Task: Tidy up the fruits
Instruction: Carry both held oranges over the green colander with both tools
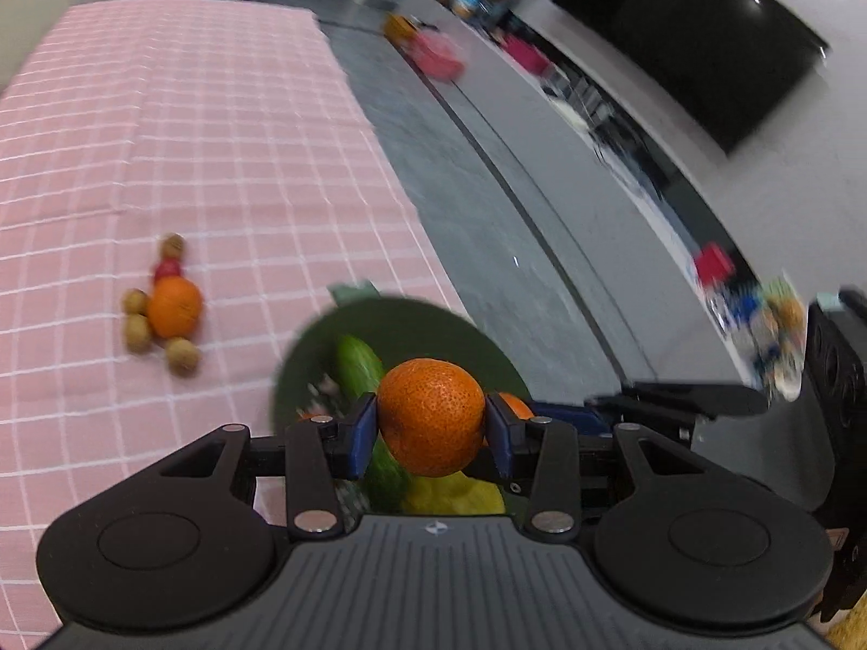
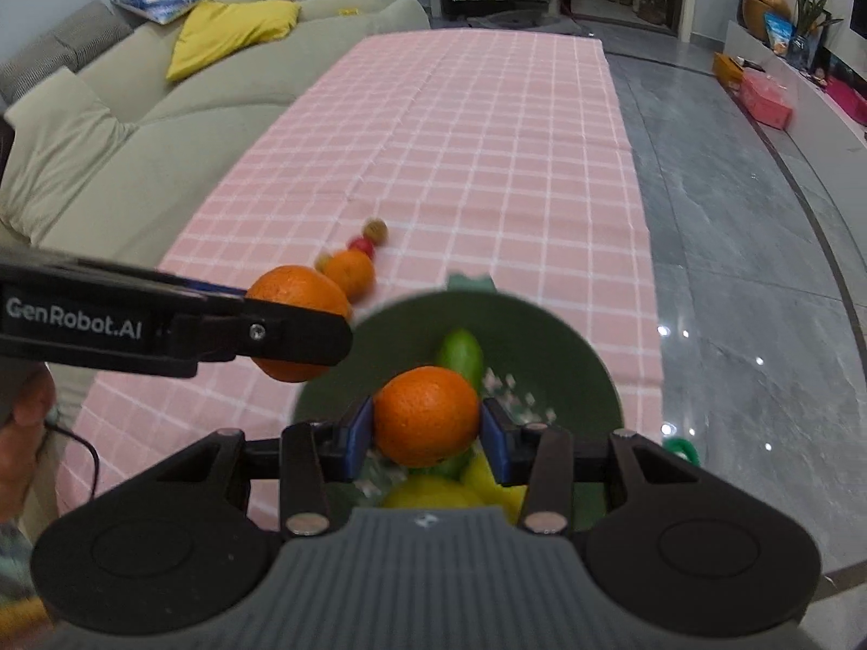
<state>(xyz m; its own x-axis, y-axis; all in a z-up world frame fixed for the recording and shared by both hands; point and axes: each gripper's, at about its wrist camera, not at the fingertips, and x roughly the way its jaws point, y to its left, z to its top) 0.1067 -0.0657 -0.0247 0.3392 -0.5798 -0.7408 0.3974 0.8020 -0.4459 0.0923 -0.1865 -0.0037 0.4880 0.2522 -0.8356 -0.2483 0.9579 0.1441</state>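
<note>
Both grippers grip oranges: our left gripper (image 1: 431, 425) clamps one orange (image 1: 431, 416), our right gripper (image 2: 427, 422) another orange (image 2: 426, 415), above the green bowl (image 2: 547, 336) at the pink tablecloth's (image 2: 487, 135) near right edge.

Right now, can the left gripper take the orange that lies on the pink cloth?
Probably not yet: the left gripper is already shut on a mandarin. The path to the orange on the tablecloth looks free, beside the green bowl.

My bench (image 2: 487, 124) has a pink checked cloth (image 1: 189, 124); on it sit a green bowl (image 2: 585, 374) and a loose orange (image 1: 174, 307) with small fruits touching it.
</note>
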